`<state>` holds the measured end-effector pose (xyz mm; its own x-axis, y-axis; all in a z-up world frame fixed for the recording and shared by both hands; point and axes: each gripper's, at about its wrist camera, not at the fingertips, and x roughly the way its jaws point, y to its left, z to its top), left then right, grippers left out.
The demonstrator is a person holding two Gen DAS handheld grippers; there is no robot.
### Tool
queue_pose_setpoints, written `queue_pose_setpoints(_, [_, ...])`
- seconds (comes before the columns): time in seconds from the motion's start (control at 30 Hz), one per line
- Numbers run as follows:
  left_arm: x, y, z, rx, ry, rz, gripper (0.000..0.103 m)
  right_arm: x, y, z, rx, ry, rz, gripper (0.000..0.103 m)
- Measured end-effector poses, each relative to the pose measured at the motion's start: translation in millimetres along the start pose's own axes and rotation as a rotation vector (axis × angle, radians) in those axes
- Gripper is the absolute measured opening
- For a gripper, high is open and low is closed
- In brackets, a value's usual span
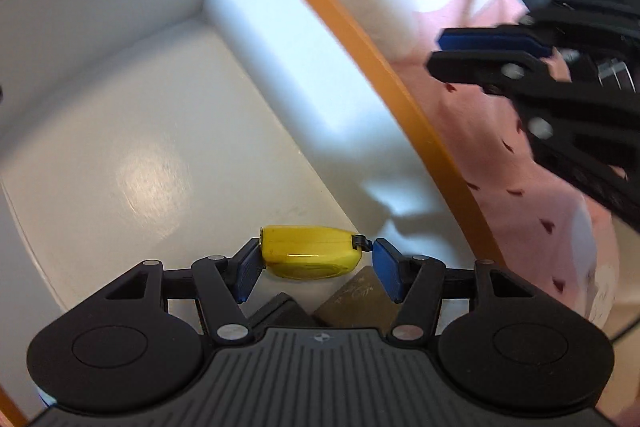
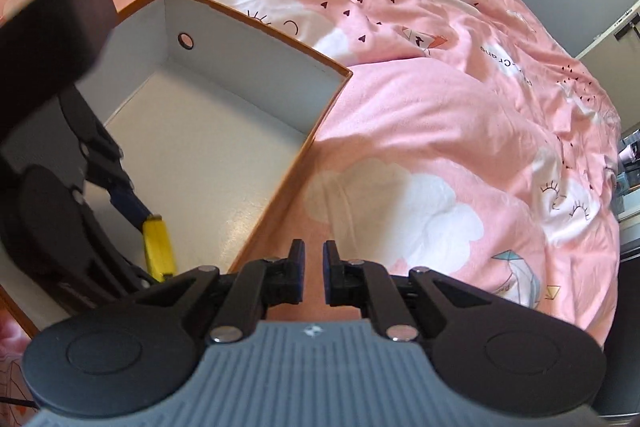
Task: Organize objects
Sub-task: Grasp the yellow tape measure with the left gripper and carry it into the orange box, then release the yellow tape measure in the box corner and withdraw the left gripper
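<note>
A small yellow tape measure sits between the blue pads of my left gripper, low inside an orange-rimmed box with a white interior. The left pad touches it; the right pad stands just off its black tab. In the right wrist view the yellow tape measure shows at the left gripper's fingertips inside the box. My right gripper hovers over the pink bedspread beside the box's right wall, jaws nearly closed with a narrow gap and nothing between them.
Two dark flat objects lie on the box floor under my left gripper. The box rests on a rumpled pink bedspread with cloud prints. Its far wall has a round hole. Dark furniture stands at the right edge.
</note>
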<state>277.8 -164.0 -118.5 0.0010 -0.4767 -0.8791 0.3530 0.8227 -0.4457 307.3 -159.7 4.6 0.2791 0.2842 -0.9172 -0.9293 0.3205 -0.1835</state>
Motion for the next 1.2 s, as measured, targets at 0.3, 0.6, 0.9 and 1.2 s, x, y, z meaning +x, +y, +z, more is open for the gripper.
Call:
queue_pose_setpoints(0.3, [20,16,2,-0.166,0.057,-0.071,0.069,6,2,-3,0.009,-0.009,-0.011,0.009])
queue_pose_setpoints(0.6, [25,42,-2,-0.273,0.114,-0.091,0.074,8,5,0,-0.016,-0.016,-0.036,0.015])
queue_pose_setpoints(0.9, [-3,37,-1,-0.094,-0.027,-0.014,0.053,9,9,6,-0.046,-0.013,-0.076,0.015])
queue_pose_setpoints(1.2, [8,48,-15,-0.101,0.008,-0.007,0.037,12,15,5,-0.062,0.003,-0.079,0.015])
